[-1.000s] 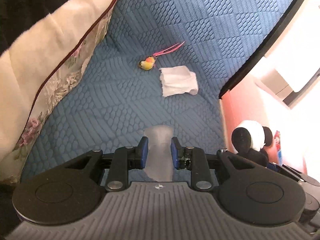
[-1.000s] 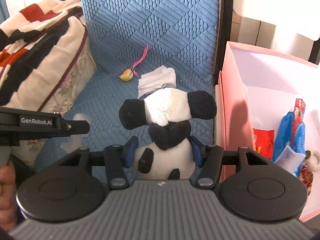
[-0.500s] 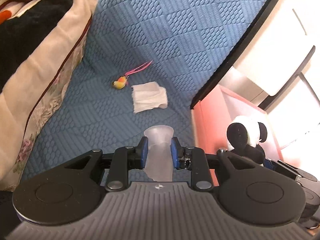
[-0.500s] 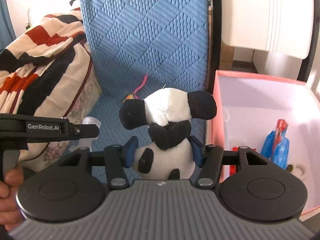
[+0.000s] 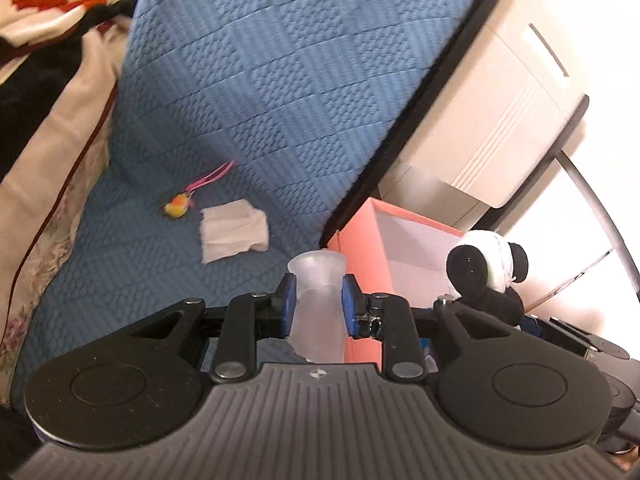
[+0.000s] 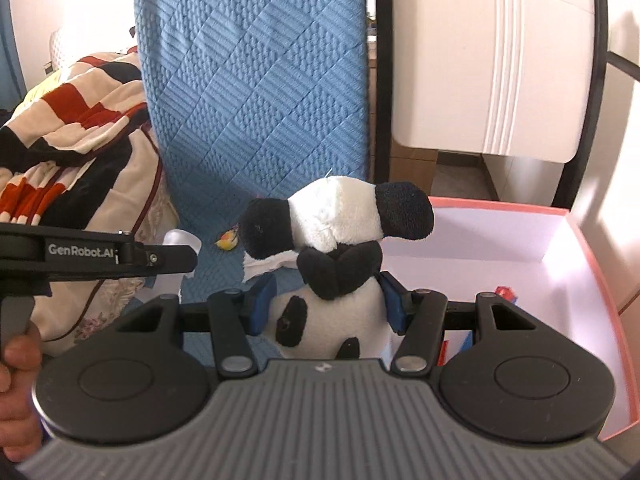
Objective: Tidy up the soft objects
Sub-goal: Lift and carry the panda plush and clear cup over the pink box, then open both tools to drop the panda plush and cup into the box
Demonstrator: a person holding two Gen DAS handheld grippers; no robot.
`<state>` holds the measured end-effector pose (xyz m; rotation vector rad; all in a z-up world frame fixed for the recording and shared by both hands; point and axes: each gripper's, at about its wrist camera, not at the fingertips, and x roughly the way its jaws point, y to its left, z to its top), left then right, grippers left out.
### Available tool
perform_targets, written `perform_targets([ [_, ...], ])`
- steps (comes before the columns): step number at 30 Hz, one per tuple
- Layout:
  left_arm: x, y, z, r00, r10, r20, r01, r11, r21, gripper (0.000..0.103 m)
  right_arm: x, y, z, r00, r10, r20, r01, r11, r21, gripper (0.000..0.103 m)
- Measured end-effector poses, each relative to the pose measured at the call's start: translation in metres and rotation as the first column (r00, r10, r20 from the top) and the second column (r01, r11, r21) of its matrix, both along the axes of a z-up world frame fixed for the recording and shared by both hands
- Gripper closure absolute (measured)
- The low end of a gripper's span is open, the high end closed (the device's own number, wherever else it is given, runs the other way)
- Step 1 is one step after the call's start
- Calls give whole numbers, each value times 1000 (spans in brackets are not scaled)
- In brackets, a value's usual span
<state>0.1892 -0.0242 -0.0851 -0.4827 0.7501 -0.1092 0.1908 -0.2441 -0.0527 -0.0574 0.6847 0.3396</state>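
Panda plush (image 6: 340, 240) clamped between right gripper (image 6: 326, 306) pads, left gripper (image 5: 317, 304) pinching translucent cup (image 5: 318, 300)

My left claw (image 5: 317, 299): blue pads clamped, narrow gap, angled downward. My right claw (image 6: 326, 304): pads clamped, wider gap, angled downward. My left hand (image 6: 16, 392): gripping its handle.

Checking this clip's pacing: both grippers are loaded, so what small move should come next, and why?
Probably carry the right gripper sideways over the pink box, since it grips the panda near the open box; the left gripper holds a cup.
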Motion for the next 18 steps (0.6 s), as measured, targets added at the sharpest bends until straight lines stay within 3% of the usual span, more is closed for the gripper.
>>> perform_targets([
  [11, 17, -45, 39, 999, -11, 50, 12, 1000, -8, 74, 6, -53, 28, 999, -40, 27, 40, 999, 2, 44],
  [18, 28, -84, 47, 997, -51, 65, 52, 998, -19, 74, 4, -91, 9, 996, -93, -10, 93, 995, -22, 44],
])
